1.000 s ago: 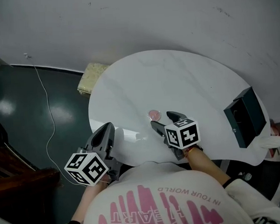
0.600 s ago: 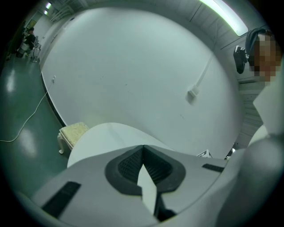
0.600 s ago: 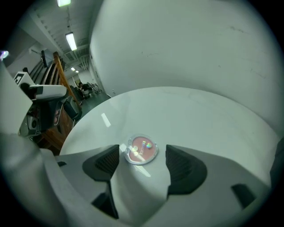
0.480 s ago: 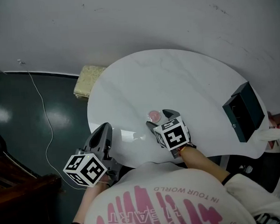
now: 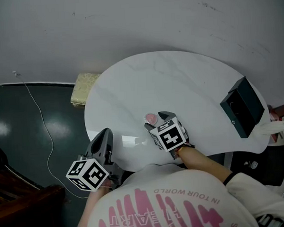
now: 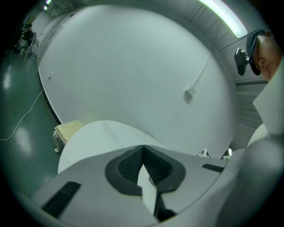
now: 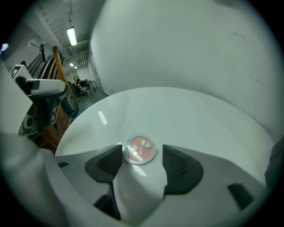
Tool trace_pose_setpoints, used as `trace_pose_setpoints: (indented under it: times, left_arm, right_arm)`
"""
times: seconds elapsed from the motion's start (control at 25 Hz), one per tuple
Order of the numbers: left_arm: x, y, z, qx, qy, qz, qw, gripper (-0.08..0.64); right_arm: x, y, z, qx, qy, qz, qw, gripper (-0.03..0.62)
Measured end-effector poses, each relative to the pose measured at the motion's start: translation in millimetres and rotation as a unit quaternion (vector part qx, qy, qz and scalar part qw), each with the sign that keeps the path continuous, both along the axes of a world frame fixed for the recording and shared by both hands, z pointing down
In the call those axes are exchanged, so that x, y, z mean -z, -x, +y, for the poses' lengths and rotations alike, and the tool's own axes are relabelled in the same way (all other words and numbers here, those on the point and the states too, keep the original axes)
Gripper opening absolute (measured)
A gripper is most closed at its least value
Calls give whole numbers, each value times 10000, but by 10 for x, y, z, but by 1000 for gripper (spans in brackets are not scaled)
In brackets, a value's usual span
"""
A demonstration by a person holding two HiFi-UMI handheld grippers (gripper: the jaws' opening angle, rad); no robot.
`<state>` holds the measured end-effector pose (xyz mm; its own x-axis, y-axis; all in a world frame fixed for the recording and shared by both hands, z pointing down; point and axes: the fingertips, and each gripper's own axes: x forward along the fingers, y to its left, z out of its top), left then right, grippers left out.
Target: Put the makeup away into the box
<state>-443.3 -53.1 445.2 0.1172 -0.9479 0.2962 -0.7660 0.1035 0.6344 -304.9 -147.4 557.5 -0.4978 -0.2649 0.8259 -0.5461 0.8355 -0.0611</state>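
Observation:
A round pink makeup compact (image 5: 151,117) with a clear lid lies on the white round table (image 5: 178,80), near its front edge. My right gripper (image 5: 156,121) points steeply down over it. In the right gripper view the compact (image 7: 141,148) sits between the tips of the right gripper (image 7: 142,156). The jaws are closing; the left pad (image 7: 108,162) is at the compact's rim and the other pad stands clear of it. The dark box (image 5: 242,106) stands open at the table's right edge. My left gripper (image 5: 104,138) is shut and empty at the table's front left; its pads (image 6: 133,165) meet.
A yellowish cushioned stool (image 5: 83,88) stands on the dark floor left of the table. A thin cable (image 5: 42,124) runs across that floor. A grey-white wall rises behind the table. White paper-like stuff (image 5: 274,128) lies just right of the box.
My right gripper has moved left and forward, down to the compact, which now sits between its tips. The jaws have narrowed a little. The left gripper has stayed put.

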Motion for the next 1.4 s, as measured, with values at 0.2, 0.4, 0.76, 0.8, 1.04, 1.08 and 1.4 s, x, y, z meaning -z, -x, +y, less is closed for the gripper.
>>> trace_pose_setpoints:
  times: [0.2, 0.4, 0.76, 0.8, 1.04, 1.08, 1.4]
  left_arm:
    - [16, -86, -57, -103, -53, 34, 9999, 3]
    - [30, -214, -113, -241, -76, 82, 9996, 3]
    - [-42, -656, -429, -1003, -30, 213, 9947, 3]
    - [-41, -741, -466, -1058, -26, 228, 9941, 3]
    - [-56, -1385, -701, -1844, 53, 348, 9822, 3]
    - [-58, -1506, -729, -1983, 61, 366, 9794, 3]
    - [-60, -2062, -958, -2211, 102, 389, 9744, 3]
  right_arm:
    - [14, -44, -8, -37, -47, -59, 10000, 225]
    - [36, -216, -9, -302, 56, -95, 9995, 222]
    - [127, -980, -117, -1502, 291, -291, 9878, 221]
    - [138, -1091, -134, -1576, 292, -285, 9867, 221]
    - [283, -1958, -71, -2527, 245, -291, 9668, 220]
    - [307, -2097, -49, -2675, 229, -310, 9628, 219]
    - [616, -3393, -139, -3438, -166, -291, 9385, 219]
